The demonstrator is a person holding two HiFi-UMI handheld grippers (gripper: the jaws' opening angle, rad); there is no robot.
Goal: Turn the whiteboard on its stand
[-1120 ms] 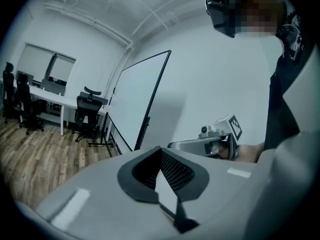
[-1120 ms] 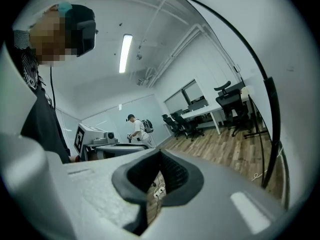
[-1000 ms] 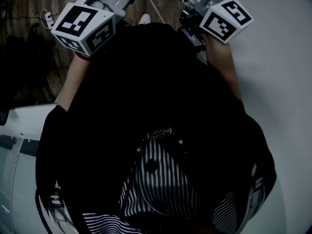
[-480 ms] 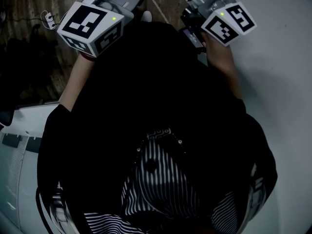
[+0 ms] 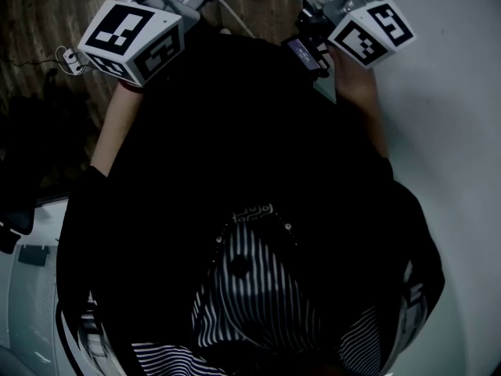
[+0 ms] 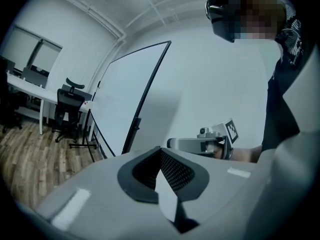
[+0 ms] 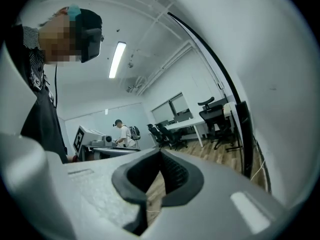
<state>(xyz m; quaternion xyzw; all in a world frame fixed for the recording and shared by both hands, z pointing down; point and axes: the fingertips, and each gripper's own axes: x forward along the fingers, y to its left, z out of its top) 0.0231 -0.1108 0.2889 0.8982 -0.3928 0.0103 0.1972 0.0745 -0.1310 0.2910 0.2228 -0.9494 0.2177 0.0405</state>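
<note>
The whiteboard (image 6: 127, 99) is standing on the wood floor (image 6: 30, 154) ahead of the left gripper (image 6: 161, 151). Its long axis is running upright but leaning, with the top tipping rightward and the white face showing. Both the left gripper and the right gripper (image 7: 161, 154) are keeping their 2 jaws pressed together, pinching nothing. Only the right gripper view is showing the board close up, filling its right side. The head view is catching just the marker cubes and a dark shirt (image 5: 235, 147).
</note>
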